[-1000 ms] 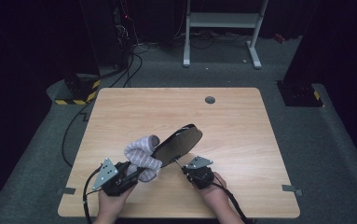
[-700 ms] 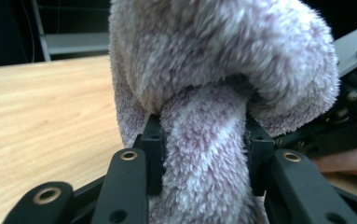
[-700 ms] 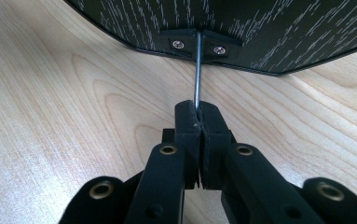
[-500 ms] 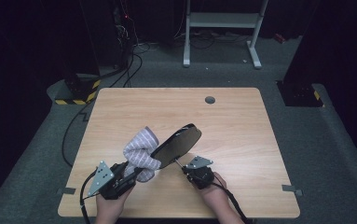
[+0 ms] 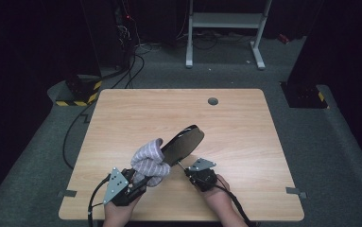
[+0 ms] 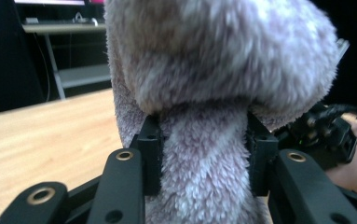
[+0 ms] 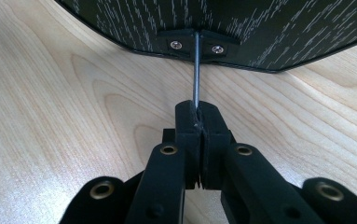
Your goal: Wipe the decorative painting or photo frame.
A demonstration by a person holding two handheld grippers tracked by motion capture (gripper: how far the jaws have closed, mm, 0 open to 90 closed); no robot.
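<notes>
Fleecy lilac cloth point(image 5: 149, 163) lay bunched over the near end of the black paddle point(image 5: 184, 143), which we held tilted above the table point(image 5: 122, 118), its far end raised toward the middle. Our right gripper point(image 5: 186, 171) was clamped fully shut on the thin metal rod point(image 7: 196, 70) that comes out of the paddle's screwed bracket; in the right gripper view the two pads met around that rod with no gap. Our left gripper point(image 5: 138, 182) had the cloth between its jaws, which had just been opening a little; in the left gripper view the pads point(image 6: 150, 140) still pressed into the neck of the fleece, so we judged it a loosening hold and not a release.

As for progress, we judged the work to be midway: the cloth covered only the paddle's lower part, and most of the dark face stayed bare. Whether we were wiping it or pulling the cloth on as a cover, we could not tell. The upper face was left to do.
</notes>
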